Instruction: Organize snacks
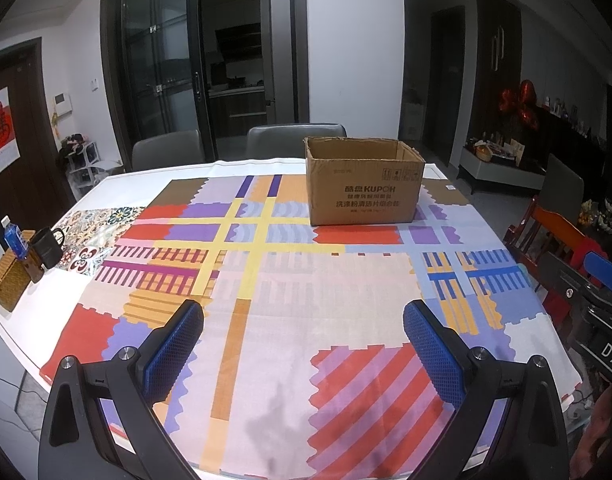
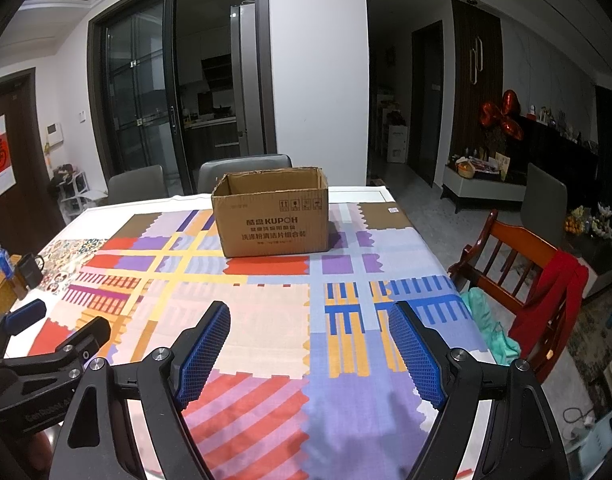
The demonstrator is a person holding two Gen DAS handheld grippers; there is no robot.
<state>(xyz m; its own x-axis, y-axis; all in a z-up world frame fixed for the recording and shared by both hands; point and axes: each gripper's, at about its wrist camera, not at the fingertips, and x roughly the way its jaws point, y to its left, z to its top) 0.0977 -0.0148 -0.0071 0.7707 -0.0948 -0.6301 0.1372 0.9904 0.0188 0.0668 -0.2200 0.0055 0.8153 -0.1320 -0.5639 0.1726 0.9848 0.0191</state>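
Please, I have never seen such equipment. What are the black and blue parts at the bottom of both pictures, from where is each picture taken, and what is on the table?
A person holds one hand tool in each hand; no robot arm is here. Each tool ends in tongs with blue pads and carries a camera looking forward. One picture comes from the left tongs, the other from the right tongs. Both are open and hold nothing. On the colourful tablecloth stands an open cardboard box. At the left edge are a dark mug, a blue-labelled bottle and a woven basket. No snacks are visible.
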